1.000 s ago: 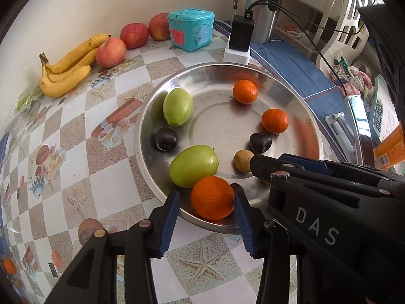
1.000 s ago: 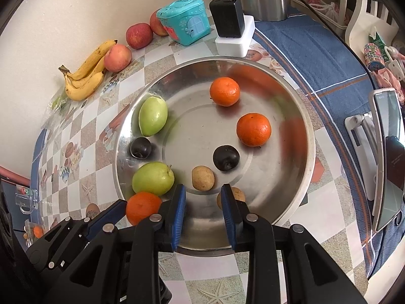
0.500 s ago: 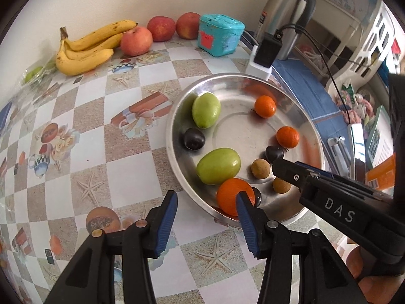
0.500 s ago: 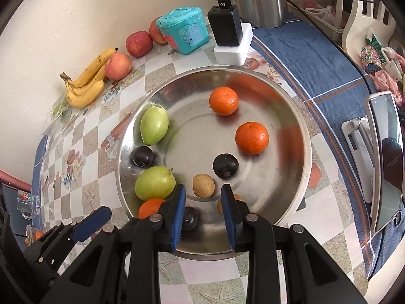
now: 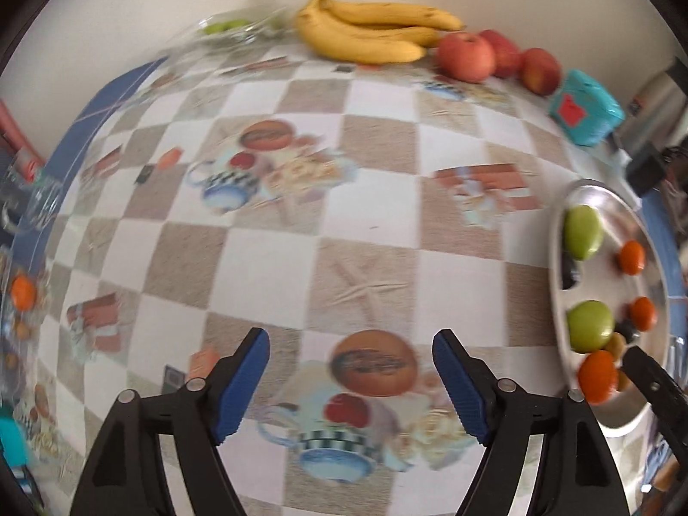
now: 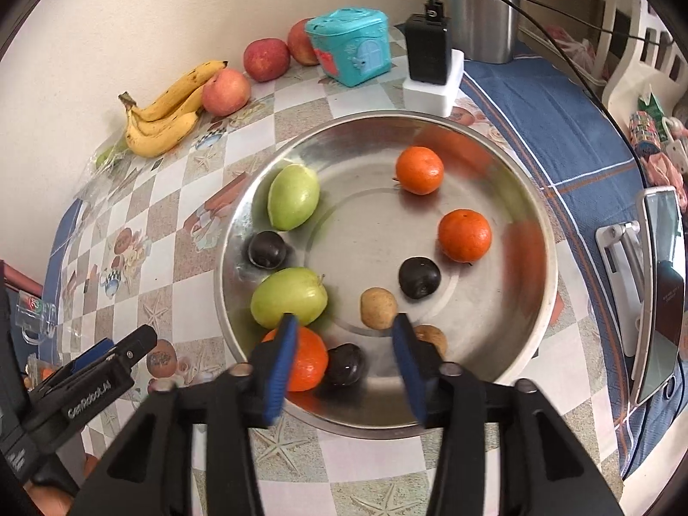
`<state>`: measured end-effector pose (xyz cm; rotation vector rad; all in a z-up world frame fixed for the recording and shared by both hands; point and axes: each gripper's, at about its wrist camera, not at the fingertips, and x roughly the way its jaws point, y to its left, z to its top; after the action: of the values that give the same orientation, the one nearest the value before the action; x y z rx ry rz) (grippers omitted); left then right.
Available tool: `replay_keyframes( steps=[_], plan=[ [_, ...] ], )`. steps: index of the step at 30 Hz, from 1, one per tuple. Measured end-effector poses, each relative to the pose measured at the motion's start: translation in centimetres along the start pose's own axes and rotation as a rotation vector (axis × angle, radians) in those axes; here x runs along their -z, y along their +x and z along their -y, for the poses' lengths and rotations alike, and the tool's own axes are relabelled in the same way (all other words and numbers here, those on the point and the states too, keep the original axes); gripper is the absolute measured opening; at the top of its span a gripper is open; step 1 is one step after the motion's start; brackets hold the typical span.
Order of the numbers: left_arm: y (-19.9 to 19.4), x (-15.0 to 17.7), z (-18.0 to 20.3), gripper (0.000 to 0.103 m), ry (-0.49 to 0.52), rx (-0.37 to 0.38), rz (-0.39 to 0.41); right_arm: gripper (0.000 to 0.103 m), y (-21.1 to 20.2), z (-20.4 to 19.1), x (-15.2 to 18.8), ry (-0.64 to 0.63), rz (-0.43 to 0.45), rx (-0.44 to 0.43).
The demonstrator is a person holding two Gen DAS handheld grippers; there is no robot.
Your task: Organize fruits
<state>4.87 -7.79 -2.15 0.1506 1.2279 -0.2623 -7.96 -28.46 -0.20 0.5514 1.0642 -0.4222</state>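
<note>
A round steel tray (image 6: 507, 370) holds two green apples (image 6: 289, 297), three oranges (image 6: 464, 235), three dark plums (image 6: 419, 277) and two small brown fruits (image 6: 377, 307). My right gripper (image 6: 344, 361) is open and empty over the tray's near rim, above a plum (image 6: 346, 370) and an orange (image 6: 307, 363). My left gripper (image 5: 350, 380) is open and empty over the bare checkered tablecloth, left of the tray (image 5: 602, 417). Bananas (image 5: 370, 30) and red apples (image 5: 466, 56) lie by the wall.
A teal toy box (image 6: 350, 45), a black charger on a white block (image 6: 432, 66) and a steel kettle (image 6: 483, 4) stand behind the tray. A phone on a stand (image 6: 658, 284) is at the right. A clear bag (image 5: 232, 28) lies beside the bananas.
My left gripper has swung left off the tray and opened wider, leaving the orange in the tray. My right gripper has opened wider over the tray's near rim.
</note>
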Motion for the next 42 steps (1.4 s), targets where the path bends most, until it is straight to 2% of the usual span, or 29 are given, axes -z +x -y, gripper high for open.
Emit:
replay_keyframes(
  steps=[1, 3, 7, 9, 10, 18, 22, 27, 33, 42],
  plan=[
    [0.2, 0.2, -0.4, 0.093, -0.005, -0.013, 0.001, 0.055, 0.1, -0.4, 0.1, -0.007, 0.002, 0.0],
    [0.5, 0.5, -0.7, 0.103, 0.006, -0.046, 0.01, 0.058, 0.3, -1.1, 0.3, -0.023, 0.002, -0.007],
    [0.1, 1.2, -1.1, 0.103, 0.024, -0.059, 0.047, 0.061, 0.6, -2.8, 0.9, -0.07, 0.008, -0.014],
    [-0.2, 1.5, -1.3, 0.103, 0.03, -0.064, 0.068, 0.081, 0.7, -3.5, 1.4, -0.104, 0.016, -0.009],
    [-0.4, 1.6, -1.4, 0.103, 0.033, -0.068, 0.077, 0.084, 0.8, -3.8, 1.7, -0.12, 0.019, -0.006],
    [-2.0, 2.4, -1.9, 0.103, 0.078, -0.101, 0.124, 0.085, 0.5, -4.3, 3.8, -0.176, 0.035, 0.046],
    [-2.9, 3.2, -2.3, 0.103, 0.082, -0.091, 0.117, 0.085, -0.2, -4.3, 4.6, -0.175, 0.05, 0.034],
    [-4.0, 4.2, -3.2, 0.103, 0.069, -0.114, 0.13, 0.085, -0.6, -4.4, 6.0, -0.185, 0.048, 0.037],
    [-4.5, 5.0, -3.7, 0.103, 0.048, -0.174, 0.114, 0.085, -1.6, -4.4, 7.2, -0.191, 0.061, 0.037],
    [-5.5, 6.1, -2.6, 0.103, 0.106, -0.181, 0.115, 0.085, -2.4, -4.1, 7.8, -0.191, 0.072, 0.045]
  ],
)
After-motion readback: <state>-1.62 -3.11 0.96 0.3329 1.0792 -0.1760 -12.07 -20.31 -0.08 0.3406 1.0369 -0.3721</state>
